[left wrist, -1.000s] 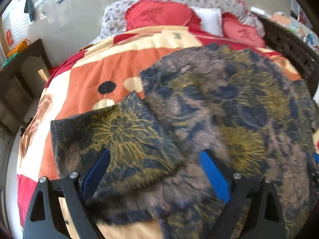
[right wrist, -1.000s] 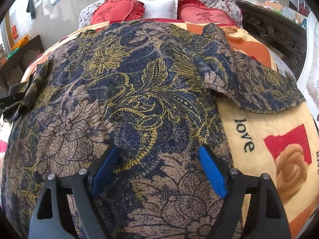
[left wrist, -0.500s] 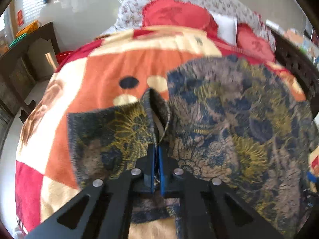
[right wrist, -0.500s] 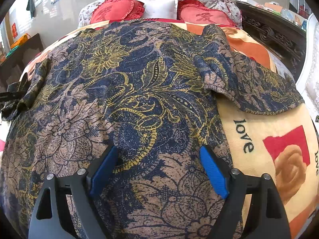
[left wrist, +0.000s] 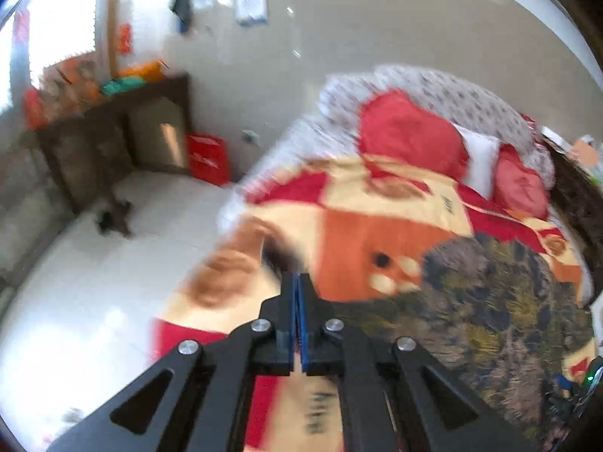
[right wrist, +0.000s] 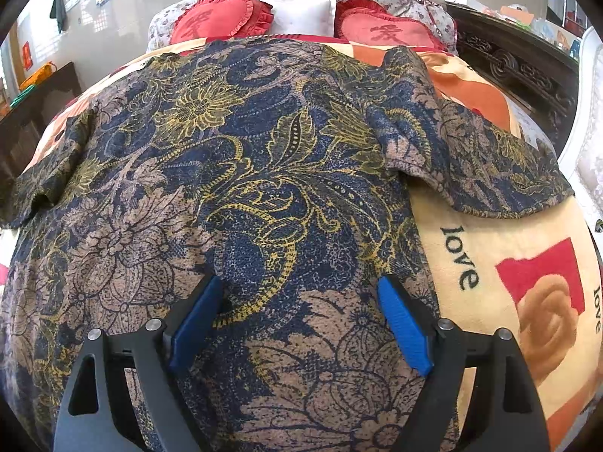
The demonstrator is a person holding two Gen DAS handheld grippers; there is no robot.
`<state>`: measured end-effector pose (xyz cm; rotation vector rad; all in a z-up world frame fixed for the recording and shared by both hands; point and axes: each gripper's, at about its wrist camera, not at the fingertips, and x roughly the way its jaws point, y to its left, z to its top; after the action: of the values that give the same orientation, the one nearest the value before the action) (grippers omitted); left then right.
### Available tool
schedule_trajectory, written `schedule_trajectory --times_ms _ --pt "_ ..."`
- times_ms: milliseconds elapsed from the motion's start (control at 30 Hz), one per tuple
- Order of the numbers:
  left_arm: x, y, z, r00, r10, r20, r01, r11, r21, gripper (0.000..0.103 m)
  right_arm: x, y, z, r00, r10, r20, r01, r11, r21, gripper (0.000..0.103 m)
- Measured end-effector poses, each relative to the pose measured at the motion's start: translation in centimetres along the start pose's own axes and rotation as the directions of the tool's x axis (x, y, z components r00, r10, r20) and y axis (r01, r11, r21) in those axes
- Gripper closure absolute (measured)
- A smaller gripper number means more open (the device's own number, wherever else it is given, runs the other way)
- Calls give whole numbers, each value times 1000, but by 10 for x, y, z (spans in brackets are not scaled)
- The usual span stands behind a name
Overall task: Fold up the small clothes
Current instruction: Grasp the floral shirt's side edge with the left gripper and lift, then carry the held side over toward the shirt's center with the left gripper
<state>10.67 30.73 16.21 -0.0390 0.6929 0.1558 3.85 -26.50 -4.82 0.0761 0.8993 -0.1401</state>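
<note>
A dark blue, tan and gold floral garment (right wrist: 233, 173) lies spread over the bed's orange and cream blanket (right wrist: 527, 271). Its right sleeve (right wrist: 497, 173) lies out to the right; its left sleeve (right wrist: 41, 184) is bunched at the left edge. My right gripper (right wrist: 297, 312) is open and rests over the garment's lower part. My left gripper (left wrist: 297, 286) is shut, raised above the bed's left side; a dark blurred bit of fabric (left wrist: 277, 254) shows at its tips. The garment's body (left wrist: 501, 309) lies to its right.
Red heart pillows (right wrist: 222, 19) and a white pillow (right wrist: 305, 15) sit at the head of the bed. A dark carved wooden frame (right wrist: 520, 64) runs along the right. A dark cabinet (left wrist: 113, 139), a red bag (left wrist: 209, 158) and white floor (left wrist: 94, 282) lie left.
My left gripper closed on the left sleeve near the armpit, then swung up and left, now blurred. The left sleeve bunched up. My right gripper stayed open in place.
</note>
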Motion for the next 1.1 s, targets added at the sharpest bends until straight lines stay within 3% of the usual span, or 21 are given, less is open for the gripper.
schedule_trajectory --times_ms 67,200,267,333,400,467,500,600,733,800,967,1067,1100 --pt "-24 26 11 997 72 37 -73 997 6 102 0 -1 0 1000 4 0 -4 1000 3 44" --pt "-51 89 26 979 191 67 -184 977 -105 103 0 0 0 1000 6 0 -6 1000 5 44" --pt "-47 109 23 990 137 35 -130 979 -158 103 0 0 0 1000 5 0 -5 1000 5 44" --pt "-27 107 13 998 42 -39 -47 989 -139 98 0 0 0 1000 5 0 -5 1000 5 44" --pt "4 97 -10 989 -64 -132 46 990 -132 76 0 0 0 1000 6 0 -6 1000 6 44" --pt "35 88 -38 978 -124 -169 94 981 -172 44 0 0 0 1000 5 -1 -5 1000 5 44" --pt "51 85 -50 973 -139 -185 100 973 -206 42 0 0 0 1000 6 0 -6 1000 6 44" --pt "90 75 -84 944 -214 -250 137 946 -295 41 0 0 0 1000 7 -1 -7 1000 7 44" --pt "130 68 -120 912 -261 -317 140 923 -358 42 0 -1 0 1000 7 0 -7 1000 6 44" --pt "144 68 -134 884 -334 -327 182 890 -419 40 0 0 0 1000 8 -1 -8 1000 7 44" --pt "149 94 -135 870 -424 -252 238 808 -538 37 1 0 0 1000 0 1 0 1000 3 43" --pt "151 114 -129 893 -397 -213 206 781 -590 42 1 0 0 1000 1 2 -1 1000 5 43" --pt "154 120 -132 891 -406 -205 202 757 -622 43 1 1 0 1000 1 1 -1 1000 4 43"
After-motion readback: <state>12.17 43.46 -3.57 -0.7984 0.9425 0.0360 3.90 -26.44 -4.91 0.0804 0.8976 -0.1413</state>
